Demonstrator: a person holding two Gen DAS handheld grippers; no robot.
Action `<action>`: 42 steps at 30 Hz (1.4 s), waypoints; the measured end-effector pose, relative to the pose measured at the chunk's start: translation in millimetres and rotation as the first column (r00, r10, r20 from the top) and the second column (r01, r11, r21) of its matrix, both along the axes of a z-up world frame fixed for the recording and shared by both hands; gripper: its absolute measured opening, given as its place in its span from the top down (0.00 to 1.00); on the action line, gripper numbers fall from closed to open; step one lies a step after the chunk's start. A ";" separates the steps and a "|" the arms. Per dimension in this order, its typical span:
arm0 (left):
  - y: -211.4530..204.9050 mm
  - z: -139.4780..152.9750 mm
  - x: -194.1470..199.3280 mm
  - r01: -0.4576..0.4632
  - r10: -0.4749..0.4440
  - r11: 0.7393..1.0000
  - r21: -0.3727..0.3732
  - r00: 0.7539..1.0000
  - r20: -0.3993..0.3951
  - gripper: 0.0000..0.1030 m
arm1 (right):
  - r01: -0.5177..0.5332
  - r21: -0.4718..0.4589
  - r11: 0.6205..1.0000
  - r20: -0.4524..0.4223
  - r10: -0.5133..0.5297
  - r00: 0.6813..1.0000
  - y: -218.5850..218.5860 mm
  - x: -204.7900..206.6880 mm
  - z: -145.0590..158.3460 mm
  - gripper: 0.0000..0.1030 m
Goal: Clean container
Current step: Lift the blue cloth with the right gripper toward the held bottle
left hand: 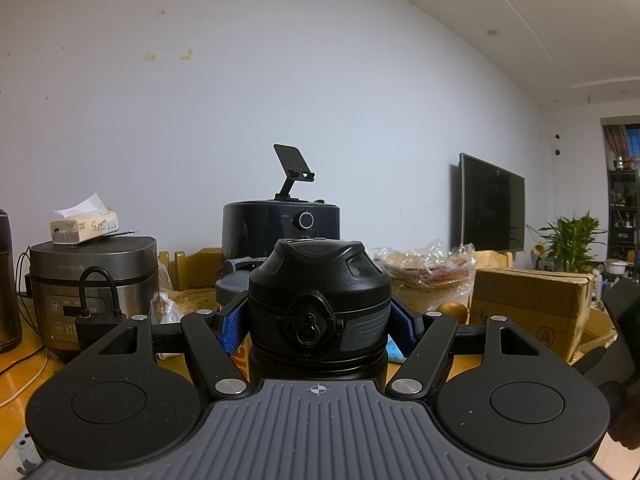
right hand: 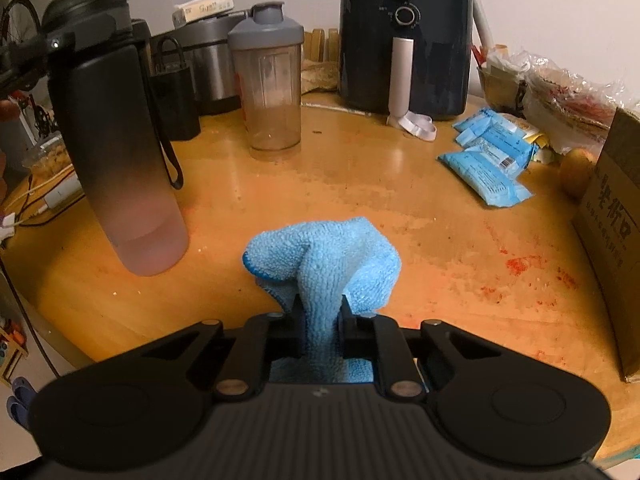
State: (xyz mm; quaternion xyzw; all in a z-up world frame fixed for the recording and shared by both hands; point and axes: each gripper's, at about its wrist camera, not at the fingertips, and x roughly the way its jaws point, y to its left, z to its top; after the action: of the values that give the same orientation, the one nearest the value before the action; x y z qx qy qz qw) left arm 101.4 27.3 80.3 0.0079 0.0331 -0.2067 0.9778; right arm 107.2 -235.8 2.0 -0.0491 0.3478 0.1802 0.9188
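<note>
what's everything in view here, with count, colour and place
water bottle: 1, black fading to pink, held off the table at left
cloth: 1, light blue, front centre, pinched
shaker bottle: 1, clear with grey lid, standing mid-table
air fryer: 1, dark, back of table by the wall
rice cooker: 1, silver-grey, back left
tissue pack: 1, cream, on the rice cooker
blue packets: several, right of the table
cardboard box: 1, brown, right edge
television: 1, black, far right wall
plant: 1, green, beside the television
table: 1, orange wood, stained
left gripper: 1, black, shut on the water bottle
right gripper: 1, black, shut on the cloth
</note>
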 end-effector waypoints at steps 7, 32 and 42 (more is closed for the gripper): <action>-0.2 1.2 -0.9 -0.002 0.002 1.000 0.002 1.000 -0.006 0.34 | 0.008 0.035 0.999 0.035 -0.009 0.999 -5.0 -3.5 4.1 0.94; -0.7 2.1 -0.5 -0.007 0.007 1.000 0.002 1.000 -0.012 0.34 | -0.032 0.239 0.971 0.338 -0.052 0.940 -26.4 -33.0 9.7 0.94; -1.3 2.0 0.4 -0.007 0.007 1.000 0.002 1.000 -0.012 0.34 | -0.080 0.291 0.953 0.463 -0.067 0.884 -35.0 -42.9 -5.8 0.94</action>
State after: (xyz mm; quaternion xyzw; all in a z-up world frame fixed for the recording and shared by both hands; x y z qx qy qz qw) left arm 101.8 25.9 82.3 0.0073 0.0392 -0.2032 0.9783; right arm 64.3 -270.9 -3.7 0.0486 0.0842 0.2169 0.9713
